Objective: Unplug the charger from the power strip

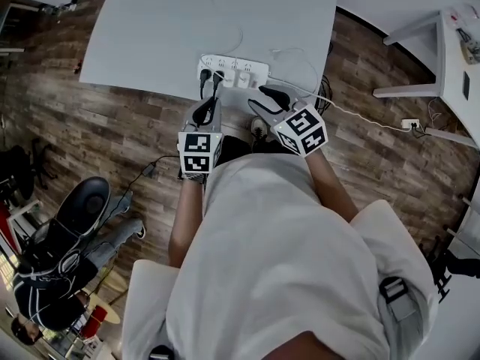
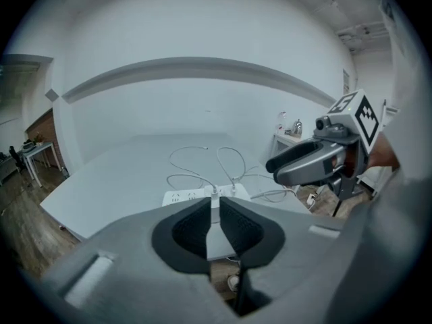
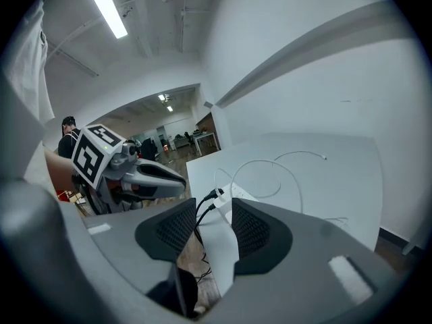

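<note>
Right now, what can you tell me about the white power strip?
The power strip is a long white plastic bar lying flat near the front edge of the table. Two black plugs sit in its left end, cables dropping over the edge. Thin white cables plugged into its middle loop across the tabletop. A white cord trails from its right end across the floor. Neither the left gripper nor the right gripper touches it.

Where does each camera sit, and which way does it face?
Head view: on the person's head, facing steeply down: table, power strip, left gripper, right gripper, forearms.
Left gripper view: on that gripper, along its shut jaws toward the power strip; right gripper visible.
Right gripper view: on that gripper, along its open jaws toward the black plugs; left gripper visible.
All share the power strip.
</note>
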Available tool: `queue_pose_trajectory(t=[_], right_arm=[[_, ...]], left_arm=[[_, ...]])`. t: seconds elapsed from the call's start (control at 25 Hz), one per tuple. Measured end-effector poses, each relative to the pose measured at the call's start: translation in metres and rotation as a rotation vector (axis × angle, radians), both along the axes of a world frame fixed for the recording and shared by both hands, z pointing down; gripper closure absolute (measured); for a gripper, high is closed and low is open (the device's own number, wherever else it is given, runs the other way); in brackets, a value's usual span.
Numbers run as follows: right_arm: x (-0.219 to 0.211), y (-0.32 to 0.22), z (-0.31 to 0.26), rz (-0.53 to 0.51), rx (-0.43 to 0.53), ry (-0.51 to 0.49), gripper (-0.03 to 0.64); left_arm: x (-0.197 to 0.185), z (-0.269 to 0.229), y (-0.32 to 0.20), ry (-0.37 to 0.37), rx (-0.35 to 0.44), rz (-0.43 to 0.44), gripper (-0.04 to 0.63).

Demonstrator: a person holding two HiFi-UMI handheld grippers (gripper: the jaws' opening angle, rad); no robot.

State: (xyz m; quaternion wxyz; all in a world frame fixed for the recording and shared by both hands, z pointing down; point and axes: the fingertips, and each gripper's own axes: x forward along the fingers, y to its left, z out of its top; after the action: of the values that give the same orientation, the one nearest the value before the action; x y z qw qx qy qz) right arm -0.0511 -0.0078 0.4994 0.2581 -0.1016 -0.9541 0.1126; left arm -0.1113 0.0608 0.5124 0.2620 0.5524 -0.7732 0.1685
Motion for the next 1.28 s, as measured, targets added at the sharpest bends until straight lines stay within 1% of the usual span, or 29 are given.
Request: queue_pose_trajectory(t=[0.04,0.08,0.2,0.32,0.36,0.4,0.44,0.52,0.68,0.8,0.96,1.28], right_arm=[[-0.003,0.002,0.006,-0.015,-0.005,0.007,0.448],[-0.004,0.005,0.011,-0.028,-0.016,0.014,0.448],[0.0,0.012,0.023,-0.057,-0.038,0.034,0.447],[-0.002,0.006,0.037,-0.071,-0.005,0.064,0.442],[-0.005,0.002,0.042,-0.077,0.01,0.074,0.437],[-0.008,-0.001,0.046,-0.086,0.024,0.081,0.432],[-0.012,-0.004,0.05,-0.096,0.037,0.087,0.428],[-0.021,-0.007,0.056,-0.116,0.051,0.093,0.423],[-0.037,-0.01,0.063,-0.146,0.067,0.098,0.419],[-0.042,-0.008,0.069,-0.156,0.071,0.115,0.416],[-0.04,-0.008,0.071,-0.145,0.06,0.128,0.416],[-0.028,-0.024,0.085,-0.12,0.068,0.143,0.416]], left_arm=[[0.001,0.004,-0.004,0.013,-0.014,0.02,0.531],[0.003,0.008,-0.006,0.022,-0.029,0.038,0.514],[0.009,0.019,-0.009,0.017,-0.069,0.087,0.514],[0.006,0.025,-0.019,0.045,-0.073,0.107,0.512],[0.004,0.029,-0.024,0.06,-0.075,0.118,0.498],[0.002,0.034,-0.028,0.071,-0.082,0.134,0.463],[0.0,0.039,-0.031,0.077,-0.089,0.151,0.448],[-0.007,0.044,-0.035,0.075,-0.091,0.168,0.448],[-0.024,0.042,-0.043,0.062,-0.062,0.173,0.449],[-0.026,0.041,-0.043,0.055,-0.071,0.21,0.449],[-0.014,0.042,-0.034,0.062,-0.113,0.283,0.451],[0.015,0.04,-0.043,0.07,-0.121,0.355,0.451]])
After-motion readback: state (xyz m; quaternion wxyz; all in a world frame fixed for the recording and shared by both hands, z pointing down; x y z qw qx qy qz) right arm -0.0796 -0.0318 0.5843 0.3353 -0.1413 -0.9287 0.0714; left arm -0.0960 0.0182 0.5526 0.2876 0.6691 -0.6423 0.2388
